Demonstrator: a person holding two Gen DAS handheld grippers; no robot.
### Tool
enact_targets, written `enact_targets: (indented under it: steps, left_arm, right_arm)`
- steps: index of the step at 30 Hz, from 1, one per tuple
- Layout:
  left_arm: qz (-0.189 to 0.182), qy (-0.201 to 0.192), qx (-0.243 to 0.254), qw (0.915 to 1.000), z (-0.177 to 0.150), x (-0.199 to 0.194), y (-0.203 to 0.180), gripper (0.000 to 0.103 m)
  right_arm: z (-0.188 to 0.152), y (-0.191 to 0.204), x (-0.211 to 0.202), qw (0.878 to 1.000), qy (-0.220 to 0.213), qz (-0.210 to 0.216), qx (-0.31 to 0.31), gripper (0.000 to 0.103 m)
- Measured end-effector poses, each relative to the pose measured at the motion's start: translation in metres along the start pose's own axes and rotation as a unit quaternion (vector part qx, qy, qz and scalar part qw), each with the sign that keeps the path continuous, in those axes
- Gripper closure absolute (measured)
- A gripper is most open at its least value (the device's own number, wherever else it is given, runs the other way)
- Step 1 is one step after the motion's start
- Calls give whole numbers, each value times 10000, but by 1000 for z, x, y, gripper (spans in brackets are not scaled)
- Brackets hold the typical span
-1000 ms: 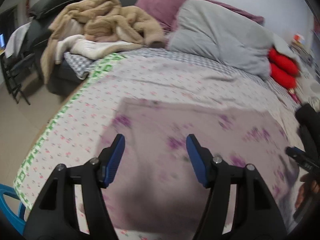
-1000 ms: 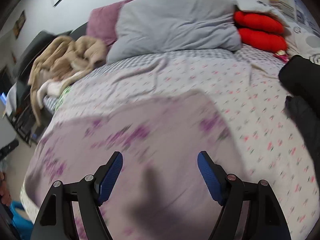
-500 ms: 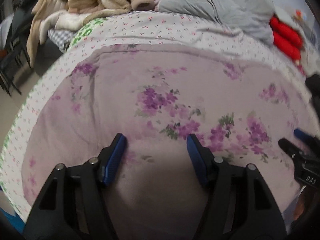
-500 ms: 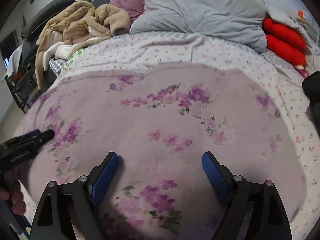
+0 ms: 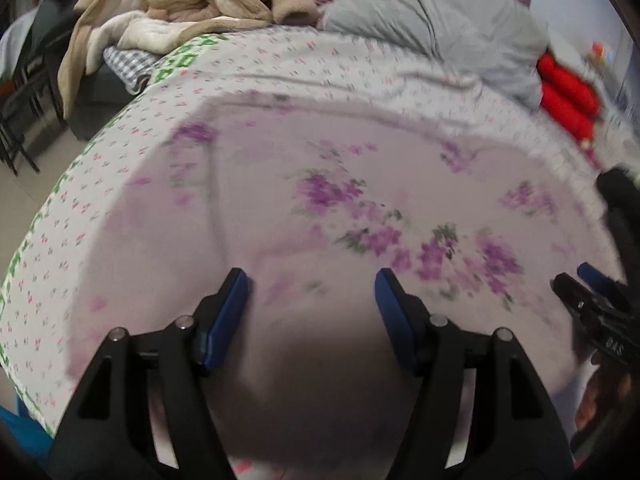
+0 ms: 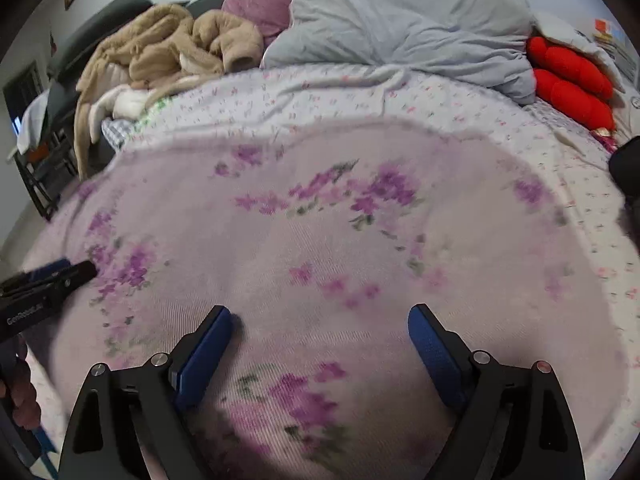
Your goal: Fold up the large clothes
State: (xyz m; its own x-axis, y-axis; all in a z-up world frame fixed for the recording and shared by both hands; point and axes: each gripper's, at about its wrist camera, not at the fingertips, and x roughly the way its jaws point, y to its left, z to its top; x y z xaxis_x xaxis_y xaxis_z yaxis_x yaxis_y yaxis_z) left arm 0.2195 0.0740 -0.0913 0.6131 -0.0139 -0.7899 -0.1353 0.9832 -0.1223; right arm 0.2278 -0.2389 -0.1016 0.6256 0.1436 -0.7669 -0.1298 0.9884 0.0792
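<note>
A large pale lilac cloth with purple flower prints [image 5: 320,208] lies spread flat on the bed; it also fills the right wrist view [image 6: 340,248]. My left gripper [image 5: 310,284] is open and empty, low over the cloth's near part. My right gripper [image 6: 320,320] is open and empty, also low over the cloth. The right gripper shows at the right edge of the left wrist view [image 5: 588,284]. The left gripper shows at the left edge of the right wrist view [image 6: 60,276].
The bed has a small-flowered sheet [image 5: 120,152]. A grey duvet [image 6: 400,24] and red cushions [image 6: 572,80] lie at the head. A heap of beige fleece clothes [image 6: 168,52] sits at the back left. A dark garment [image 5: 624,208] lies at the right.
Both grippers dropped from above the bed to close over the cloth, then drew back slightly. Both stayed open.
</note>
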Motion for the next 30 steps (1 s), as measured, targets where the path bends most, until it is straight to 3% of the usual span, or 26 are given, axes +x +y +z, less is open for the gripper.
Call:
enact_targets:
  steps: [4,7,10,11,13,15,17,19,23,26,30]
  left_arm:
    - [-151,-126,-697,9974,0,-33,58,25]
    - [-294,-40,-1341,9905,-14,-43,102,25]
    - [-438,295,-1768,9828,-37,-38,133,24]
    - [-467,381,-1933,9793,-45,-36,139,24]
    - [-827,547,-2453,9644,-62,-29,154,24]
    - [-1284,680,-2992,9431,-75,-21,161,24]
    - [-1528,648,-3163,9340,-80,-17,157,24]
    - [-1751,700,-3094,9321,-79,-8,145,23]
    - [-1890,629,-3239,9249,-72,3,136,18]
    - [-1982,691,-3407,9164,-70,14,137,14]
    - [-2050,645,-3637,9064,-68,27,141,13]
  right_arm:
    - [-2,-39,-44,9986,-294,-154,415,6]
    - [-21,-89,-59,9908,-140,-2,1348,6]
    - [-52,-130,-66,9768,19,-122,2138,6]
    - [-69,-146,-68,9679,36,-66,2512,6]
    - [-89,-163,-67,9502,75,234,3106,6]
    - [-111,-178,-56,9170,166,931,3874,6]
    - [-120,-179,-46,8935,190,1376,4269,6]
    - [-123,-176,-38,8768,111,1597,4535,6]
    - [-107,-160,-23,8779,101,1557,4527,5]
    - [-97,-148,-11,8861,159,1397,4417,5]
    - [-95,-151,0,8770,84,1262,4636,5]
